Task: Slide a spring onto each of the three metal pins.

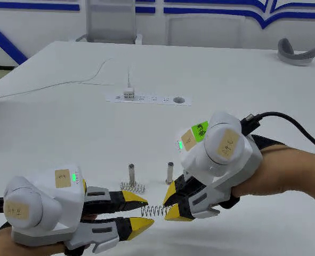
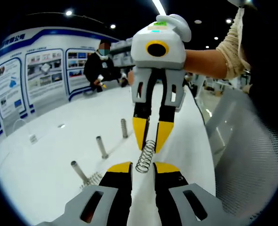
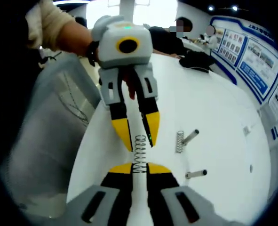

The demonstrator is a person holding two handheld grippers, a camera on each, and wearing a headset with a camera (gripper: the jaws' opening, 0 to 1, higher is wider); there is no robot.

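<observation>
Currently holding a spring [image 1: 156, 210] level, just above the tabletop [image 1: 66, 128], stretched between the two grippers. Clenched on one end of it with the right gripper [image 1: 167, 209], yellow tips pressed to the coils in both gripper views; released on the left gripper [image 1: 148, 212], jaws spread wider than the coil and flanking the free end without pinching it. Just beyond, standing upright on the tabletop: the metal pins [image 2: 101, 147], three in a row in the left gripper view, none wearing a spring as far as can be seen. Lying flat at the foot of the one nearest the left gripper: a second spring [image 1: 133, 187]. So, by the look of it, barely started: first spring in hand, not yet threaded. Plenty to go wrong from here. Gripped by one end only, hence apt to droop or wobble and to catch a coil on a pin's top edge rather than dropping over it. Pinched too hard, likely to buckle sideways and shoot out of the jaws, then roll off across the smooth tabletop. Closed off-centre with the left jaws, liable to be bent or tugged loose from the right. Swung low on the way to a pin, could sweep the second spring away or knock a pin askew.
</observation>
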